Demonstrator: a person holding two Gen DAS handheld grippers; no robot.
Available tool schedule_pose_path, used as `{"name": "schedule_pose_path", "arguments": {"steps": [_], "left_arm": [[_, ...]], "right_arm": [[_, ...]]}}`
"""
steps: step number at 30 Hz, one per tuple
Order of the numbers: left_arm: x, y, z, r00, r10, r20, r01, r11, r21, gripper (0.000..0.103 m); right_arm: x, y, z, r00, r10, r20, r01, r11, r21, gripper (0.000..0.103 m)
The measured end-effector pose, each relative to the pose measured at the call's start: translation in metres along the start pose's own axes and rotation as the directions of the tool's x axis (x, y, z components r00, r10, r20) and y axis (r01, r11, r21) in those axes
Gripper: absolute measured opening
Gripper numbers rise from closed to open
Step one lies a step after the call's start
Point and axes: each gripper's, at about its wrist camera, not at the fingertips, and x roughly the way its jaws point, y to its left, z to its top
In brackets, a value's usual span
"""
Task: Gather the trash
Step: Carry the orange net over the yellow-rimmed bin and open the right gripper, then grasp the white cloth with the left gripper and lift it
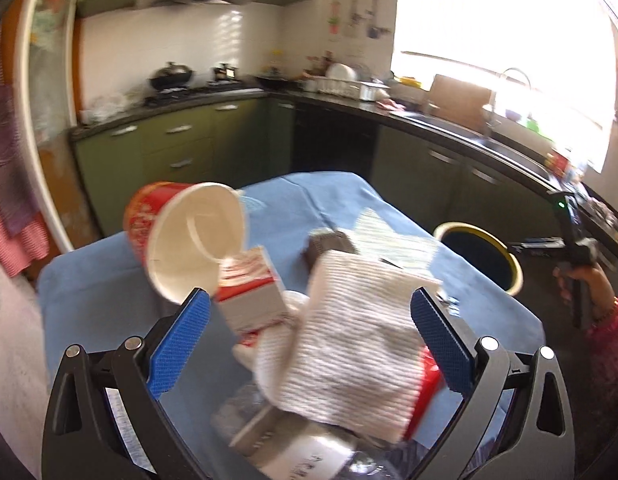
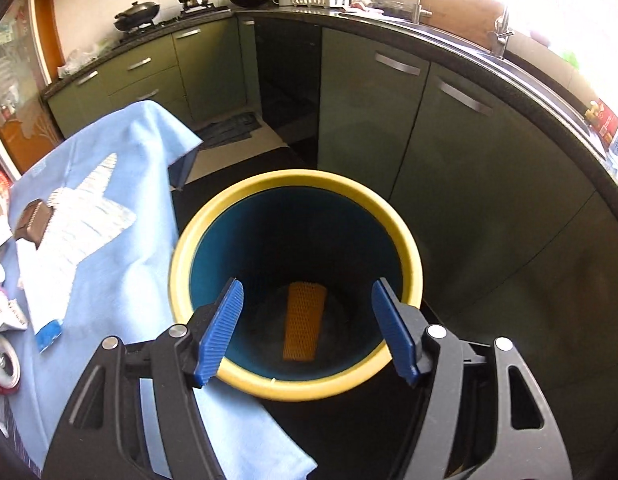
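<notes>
Right gripper [image 2: 305,332] wide open, empty, directly above bin [image 2: 295,384]; orange mesh sleeve [image 2: 304,322] lies at bin's bottom, straight ahead btwn fingers. Left gripper [image 1: 309,312] also wide open, nothing held, w/ white paper towel [image 1: 349,344] btwn its pads, small carton [image 1: 249,292] just left; red cup [image 1: 185,236] further ahead-left on blue cloth [image 1: 105,280]. Towel probably light, soft, crushable; pinch a bunched fold near middle.

1 bin [image 2: 295,380], 1 red cup [image 1: 181,240], 1 carton [image 1: 249,292], 2 paper towels [image 1: 349,344]
</notes>
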Motion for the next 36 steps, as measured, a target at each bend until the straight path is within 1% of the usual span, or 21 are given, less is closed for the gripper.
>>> {"name": "schedule_pose_path", "arguments": {"steps": [5,8,10,12,13,14,16,19,21,22,24,26,27,29,32,36], "left_arm": [[0.022,-0.021,0.003,0.996,-0.021,-0.086,0.03,0.994,0.109,0.099],[0.035,-0.028,0.0,0.988,-0.037,-0.147,0.059,0.988,0.145,0.098],[0.044,-0.028,-0.004,0.982,-0.052,-0.184,0.079,0.987,0.14,0.093],[0.049,-0.03,-0.008,0.973,-0.069,-0.22,0.098,0.987,0.125,0.083],[0.053,-0.029,-0.011,0.97,-0.077,-0.23,0.107,0.987,0.121,0.08],[0.054,-0.029,-0.013,0.969,-0.08,-0.235,0.11,0.987,0.118,0.075],[0.052,-0.029,-0.014,0.969,-0.083,-0.233,0.112,0.987,0.113,0.07],[0.049,-0.028,-0.015,0.97,-0.085,-0.228,0.111,0.989,0.099,0.057],[0.046,-0.026,-0.015,0.971,-0.079,-0.224,0.102,0.991,0.092,0.037],[0.043,-0.025,-0.014,0.973,-0.08,-0.219,0.101,0.991,0.088,0.033],[0.037,-0.024,-0.013,0.975,-0.081,-0.207,0.1,0.991,0.084,0.015],[0.03,-0.024,-0.012,0.979,-0.082,-0.187,0.1,0.991,0.087,0.007],[0.026,-0.025,-0.01,0.982,-0.076,-0.175,0.094,0.991,0.092,0.004],[0.018,-0.029,-0.007,0.987,-0.067,-0.148,0.084,0.99,0.111,0.003],[0.003,-0.033,0.002,0.992,-0.065,-0.111,0.078,0.989,0.123,0.003],[-0.019,-0.039,0.022,0.996,-0.065,-0.064,0.073,0.988,0.139,0.003]], "right_arm": [[-0.005,0.003,-0.012,0.999,0.038,0.004,-0.038,0.999,-0.003,0.066],[-0.007,0.005,-0.016,0.998,0.055,0.004,-0.055,0.998,-0.004,0.066],[-0.008,0.005,-0.018,0.998,0.062,0.005,-0.062,0.998,-0.003,0.066],[-0.008,0.007,-0.019,0.997,0.071,0.007,-0.071,0.997,-0.005,0.066],[-0.008,0.007,-0.02,0.997,0.074,0.008,-0.074,0.997,-0.006,0.066],[-0.008,0.008,-0.02,0.997,0.078,0.009,-0.078,0.997,-0.007,0.066],[-0.009,0.008,-0.02,0.997,0.082,0.012,-0.082,0.997,-0.007,0.066],[-0.01,0.008,-0.02,0.996,0.085,0.017,-0.085,0.996,-0.01,0.066],[-0.012,0.01,-0.021,0.996,0.089,0.02,-0.088,0.996,-0.011,0.066],[-0.013,0.01,-0.021,0.996,0.09,0.023,-0.09,0.996,-0.012,0.066],[-0.015,0.011,-0.021,0.995,0.091,0.028,-0.091,0.996,-0.016,0.066],[-0.017,0.012,-0.021,0.995,0.096,0.032,-0.096,0.995,-0.018,0.066],[-0.018,0.012,-0.021,0.995,0.098,0.033,-0.098,0.995,-0.019,0.066],[-0.02,0.013,-0.021,0.994,0.101,0.037,-0.1,0.995,-0.022,0.066],[-0.022,0.013,-0.021,0.993,0.107,0.041,-0.106,0.994,-0.026,0.066],[-0.025,0.014,-0.021,0.992,0.113,0.048,-0.111,0.993,-0.029,0.066]]}}
